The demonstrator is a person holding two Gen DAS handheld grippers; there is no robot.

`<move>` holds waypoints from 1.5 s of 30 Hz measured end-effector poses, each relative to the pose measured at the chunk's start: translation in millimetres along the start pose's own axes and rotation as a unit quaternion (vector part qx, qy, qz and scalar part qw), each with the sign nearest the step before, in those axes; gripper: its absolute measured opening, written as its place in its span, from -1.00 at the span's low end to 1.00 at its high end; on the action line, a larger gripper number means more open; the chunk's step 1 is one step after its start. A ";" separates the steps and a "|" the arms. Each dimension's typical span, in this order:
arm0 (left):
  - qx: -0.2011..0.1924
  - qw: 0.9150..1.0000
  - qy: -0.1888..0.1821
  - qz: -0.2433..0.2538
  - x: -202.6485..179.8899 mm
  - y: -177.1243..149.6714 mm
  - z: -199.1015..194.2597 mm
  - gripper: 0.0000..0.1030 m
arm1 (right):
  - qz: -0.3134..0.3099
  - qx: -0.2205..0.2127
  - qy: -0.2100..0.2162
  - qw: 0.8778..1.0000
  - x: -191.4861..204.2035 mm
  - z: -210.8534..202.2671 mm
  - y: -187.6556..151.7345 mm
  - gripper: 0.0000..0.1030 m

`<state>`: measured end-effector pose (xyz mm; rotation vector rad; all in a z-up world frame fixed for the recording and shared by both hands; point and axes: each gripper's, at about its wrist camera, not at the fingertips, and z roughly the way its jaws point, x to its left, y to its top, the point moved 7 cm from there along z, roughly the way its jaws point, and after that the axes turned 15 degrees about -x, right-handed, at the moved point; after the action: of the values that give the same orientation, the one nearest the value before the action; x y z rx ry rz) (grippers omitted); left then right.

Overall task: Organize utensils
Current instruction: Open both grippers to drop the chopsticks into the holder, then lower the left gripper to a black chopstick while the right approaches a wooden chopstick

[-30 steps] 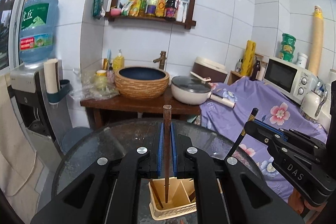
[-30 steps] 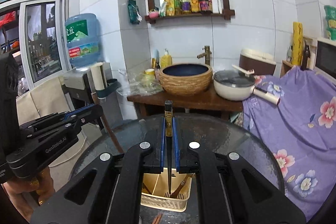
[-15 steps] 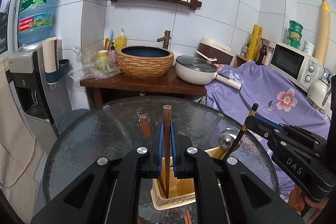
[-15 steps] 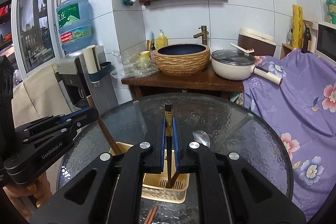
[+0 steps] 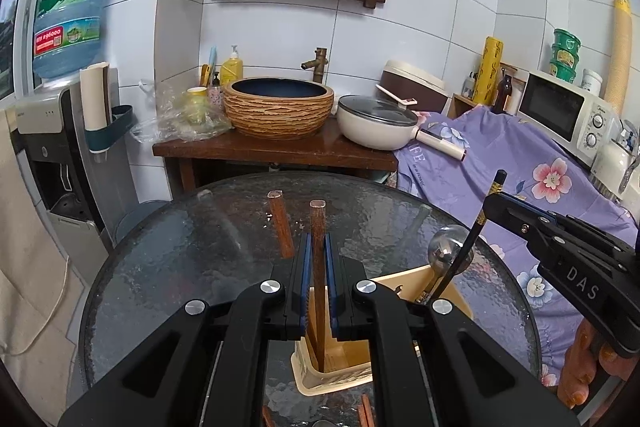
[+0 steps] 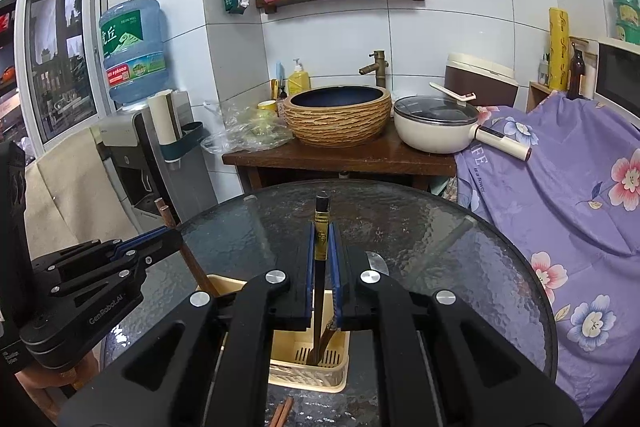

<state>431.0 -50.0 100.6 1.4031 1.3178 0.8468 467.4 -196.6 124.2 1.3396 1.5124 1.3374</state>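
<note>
Left wrist view: the left gripper (image 5: pixel 318 279) is clenched on a brown wooden chopstick (image 5: pixel 318 227), held upright with its lower end down inside the cream utensil caddy (image 5: pixel 344 375) on the round glass table (image 5: pixel 168 259). A second brown chopstick (image 5: pixel 281 223) leans just left of it in the same caddy. To the right of the caddy the right gripper (image 5: pixel 494 205) pinches a black chopstick (image 5: pixel 466 251) whose tip also reaches into the caddy, beside a steel ladle (image 5: pixel 450 253) standing there. The sticks look light, stiff and smooth, so I judge a hold near the upper third keeps them from swivelling between the pads.

Right wrist view: the right gripper (image 6: pixel 323 259) grips the black chopstick (image 6: pixel 321 219) at its gold band, the tip resting on the slotted floor of the caddy (image 6: pixel 308 375). The left gripper (image 6: pixel 168 237) stands left of the caddy. More brown sticks (image 6: pixel 282 413) lie on the glass in front of the caddy. The compartment walls are close; open room lies straight above the caddy.
</note>
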 end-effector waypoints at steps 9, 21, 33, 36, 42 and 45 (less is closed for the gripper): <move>-0.021 1.000 -0.012 -0.001 -3.4 0.7 -19.2 -0.17 | -0.017 -0.020 -0.005 1.000 -0.9 -10.1 -1.0 -0.10; -0.046 0.997 0.040 0.044 23.1 -36.6 -78.7 0.47 | -0.027 -0.016 0.008 0.999 16.7 -64.4 -45.2 -0.03; 0.071 0.994 0.067 0.056 54.1 -136.2 -76.1 0.16 | -0.024 0.117 0.025 0.992 28.7 -66.3 -173.0 -0.03; 0.101 0.991 0.066 0.057 55.5 -159.3 -70.2 -0.12 | -0.023 0.146 0.021 0.989 29.4 -62.5 -199.9 -0.03; 0.148 0.986 0.060 0.051 54.9 -197.1 -63.4 -0.36 | -0.016 0.186 0.022 0.982 35.1 -57.4 -237.9 -0.03; 0.154 0.985 0.059 0.048 56.9 -203.7 -61.9 -0.40 | -0.015 0.196 0.021 0.980 38.6 -52.1 -245.3 -0.03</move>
<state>324.1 0.4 -85.3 1.6889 1.5303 0.8254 350.5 -154.5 -97.0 1.5238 1.8872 1.0884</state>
